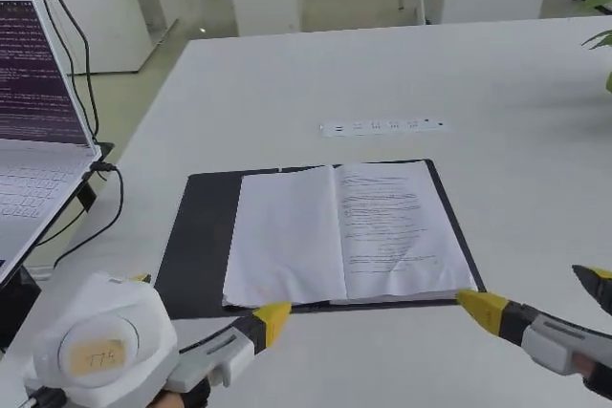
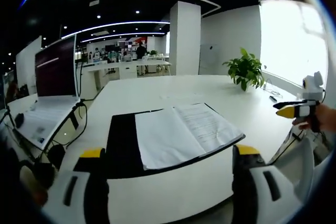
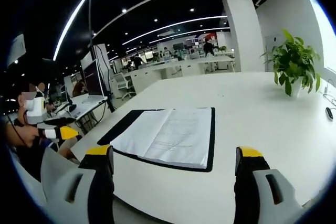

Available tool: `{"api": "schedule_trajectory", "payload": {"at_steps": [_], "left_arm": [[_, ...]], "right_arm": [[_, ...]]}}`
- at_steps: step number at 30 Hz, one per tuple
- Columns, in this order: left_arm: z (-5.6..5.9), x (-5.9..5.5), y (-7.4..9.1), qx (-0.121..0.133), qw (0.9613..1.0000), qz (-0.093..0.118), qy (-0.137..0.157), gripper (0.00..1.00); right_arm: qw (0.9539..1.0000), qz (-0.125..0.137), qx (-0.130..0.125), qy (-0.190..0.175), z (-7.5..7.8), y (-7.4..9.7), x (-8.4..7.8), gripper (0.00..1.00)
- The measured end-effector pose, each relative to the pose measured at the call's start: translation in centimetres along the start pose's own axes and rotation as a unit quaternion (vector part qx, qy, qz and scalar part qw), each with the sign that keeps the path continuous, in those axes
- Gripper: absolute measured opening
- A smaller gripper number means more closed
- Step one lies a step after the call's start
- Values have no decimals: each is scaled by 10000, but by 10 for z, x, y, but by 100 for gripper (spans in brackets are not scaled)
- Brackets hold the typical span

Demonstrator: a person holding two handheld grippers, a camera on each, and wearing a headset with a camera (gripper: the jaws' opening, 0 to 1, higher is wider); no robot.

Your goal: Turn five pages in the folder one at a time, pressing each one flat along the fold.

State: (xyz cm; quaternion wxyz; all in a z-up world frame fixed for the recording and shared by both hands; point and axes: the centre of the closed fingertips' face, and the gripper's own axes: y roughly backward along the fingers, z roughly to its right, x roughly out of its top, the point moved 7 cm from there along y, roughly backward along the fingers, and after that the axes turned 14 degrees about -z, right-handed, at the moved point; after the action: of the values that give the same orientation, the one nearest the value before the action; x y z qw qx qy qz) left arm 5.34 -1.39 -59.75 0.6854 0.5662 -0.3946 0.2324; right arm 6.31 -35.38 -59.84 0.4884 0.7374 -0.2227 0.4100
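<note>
The left gripper (image 2: 169, 151), jaws wide apart and empty, hovered just short of the folder (image 1: 203, 236), which lay open on the table ahead of them. Its fold (image 1: 337, 231) ran straight away from both pairs of jaws. The right gripper (image 3: 174, 151), jaws also apart, sat nearer the right page (image 1: 397, 231) and its free edge, so it seemed better placed to lift that page.

Your folder (image 1: 203, 236) cover reads matt black; its pages (image 1: 287, 236) are thin matt white paper; the table (image 1: 478, 74) you're working on is smooth matt white.
</note>
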Motion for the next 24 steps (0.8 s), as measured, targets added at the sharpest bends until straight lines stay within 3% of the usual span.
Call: {"api": "schedule_trajectory", "payload": {"at_steps": [2, 5, 15, 24], "left_arm": [[1, 2, 5, -44, 9998, 165, -84, 99], [-2, 0, 9, -113, 9998, 185, 18, 99], [-10, -15, 8, -19, 9998, -175, -40, 99], [-3, -10, -5, -158, 9995, -265, -75, 99]], "right_arm": [[9994, 162, 56, 287, -5, 1, 3, 100], [9985, 188, 295, 413, -14, 2, 3, 100], [9993, -9, 313, 198, -14, 0, -8, 100], [9994, -20, 333, 130, -15, 1, -12, 100]]}}
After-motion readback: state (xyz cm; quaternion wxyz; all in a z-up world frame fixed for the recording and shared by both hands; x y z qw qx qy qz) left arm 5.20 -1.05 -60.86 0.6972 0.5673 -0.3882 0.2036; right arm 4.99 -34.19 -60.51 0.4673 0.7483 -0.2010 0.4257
